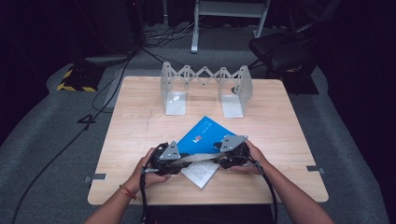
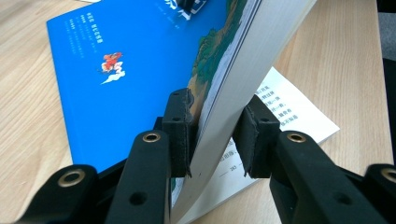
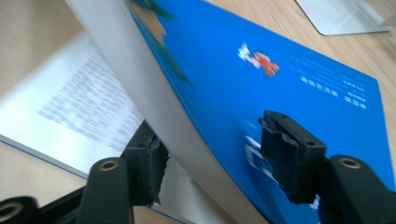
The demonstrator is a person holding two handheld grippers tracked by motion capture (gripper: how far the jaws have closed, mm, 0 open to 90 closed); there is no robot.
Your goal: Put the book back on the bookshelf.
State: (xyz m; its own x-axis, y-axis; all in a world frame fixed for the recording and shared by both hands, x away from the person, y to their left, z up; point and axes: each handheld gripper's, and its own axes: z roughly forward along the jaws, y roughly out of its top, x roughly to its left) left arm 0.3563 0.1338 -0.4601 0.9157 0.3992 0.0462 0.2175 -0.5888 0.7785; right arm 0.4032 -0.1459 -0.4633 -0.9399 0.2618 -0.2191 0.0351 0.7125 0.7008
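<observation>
Left tongs (image 2: 212,135) pinch the book's (image 1: 201,134) lifted page block; right tongs (image 3: 212,154) straddle it loosely, mid-worktop (image 1: 135,121).

The book (image 1: 205,134) was covered in bright blue, marked with a small red-and-white figure (image 2: 112,66) and green landscape print (image 2: 212,51) near its lifted edge. White pages with black text (image 2: 275,105) were exposed beside that cover. Pale wood grain was seen on the table (image 1: 289,126), and black on both tongs (image 2: 215,140) (image 3: 224,154).
</observation>
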